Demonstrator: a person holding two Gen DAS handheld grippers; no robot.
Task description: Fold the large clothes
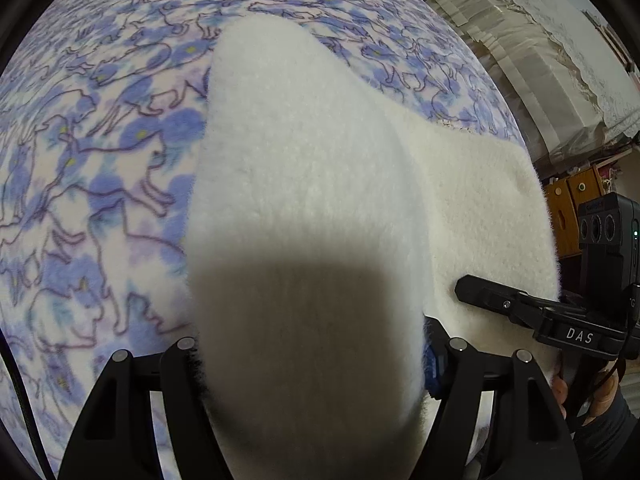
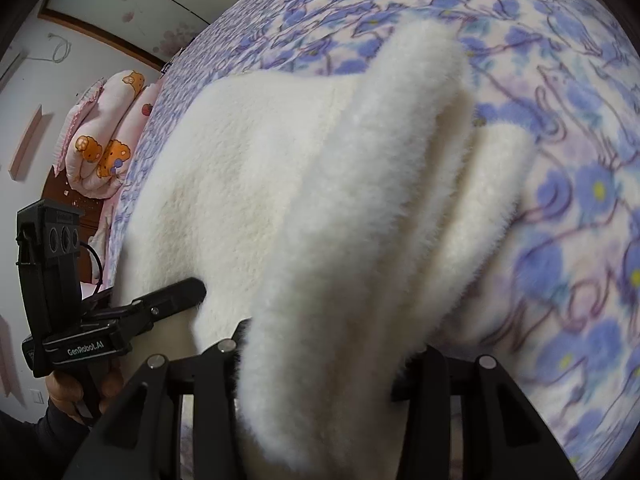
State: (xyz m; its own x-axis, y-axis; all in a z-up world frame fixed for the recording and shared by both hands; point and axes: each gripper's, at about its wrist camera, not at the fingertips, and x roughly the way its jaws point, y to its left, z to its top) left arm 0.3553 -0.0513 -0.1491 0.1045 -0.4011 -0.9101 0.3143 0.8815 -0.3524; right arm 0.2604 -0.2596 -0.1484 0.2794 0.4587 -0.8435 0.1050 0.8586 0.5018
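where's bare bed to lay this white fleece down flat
Bare blanket lies on the fleece's side away from the right claw, and past its far tip. In the right view, more bare blanket runs beside the fleece, away from the left claw. Crowded near both claws.

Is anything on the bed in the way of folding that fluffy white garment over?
Nothing visible. Both claws, left and right, grip the garment, and the blanket around it shows nothing else.
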